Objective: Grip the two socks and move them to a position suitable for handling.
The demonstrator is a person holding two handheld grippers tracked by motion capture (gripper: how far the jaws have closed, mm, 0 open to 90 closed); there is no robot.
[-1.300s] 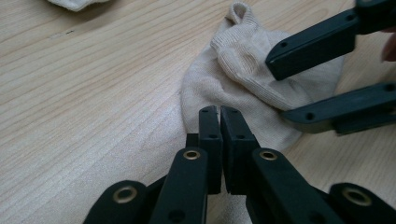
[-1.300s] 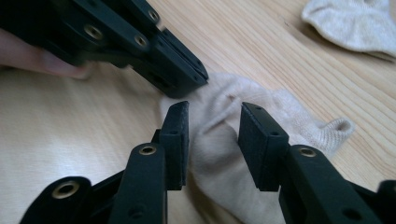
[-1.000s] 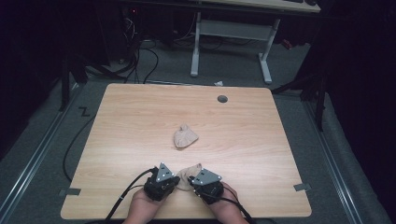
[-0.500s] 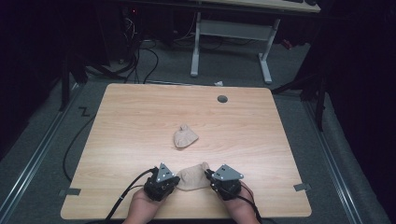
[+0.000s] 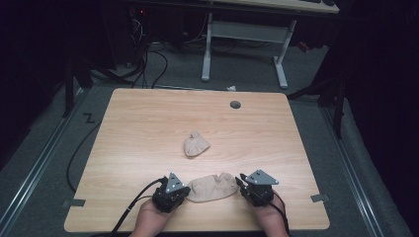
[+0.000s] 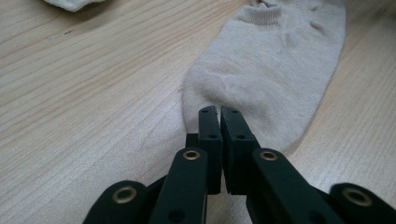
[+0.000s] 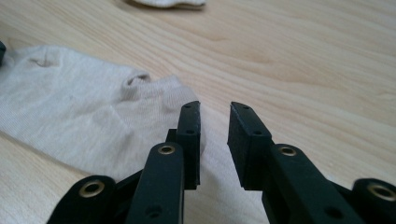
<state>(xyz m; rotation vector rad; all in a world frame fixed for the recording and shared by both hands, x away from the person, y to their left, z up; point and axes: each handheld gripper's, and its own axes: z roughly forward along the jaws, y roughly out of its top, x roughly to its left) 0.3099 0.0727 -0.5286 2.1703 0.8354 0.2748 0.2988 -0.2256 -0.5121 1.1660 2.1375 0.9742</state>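
Flat sock (image 5: 212, 186) on table (image 5: 138, 128) between both grippers, second sock (image 5: 195, 144) behind it.

Two black hand-held grippers, left gripper (image 5: 170, 191) and right gripper (image 5: 257, 186), each topped by a grey three-cornered plate and trailing a black cable toward the near table edge. Matte black, flat, blocky fingers (image 6: 209, 135) on linked arms, pinned with brass-ringed rivets and small dark screws. Bare hands and forearms, no sleeves visible.

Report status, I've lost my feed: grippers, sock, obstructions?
Left gripper shut on flat beige cotton sock. Right gripper open beside its other end. Second bunched beige sock lies clear, mid-table.
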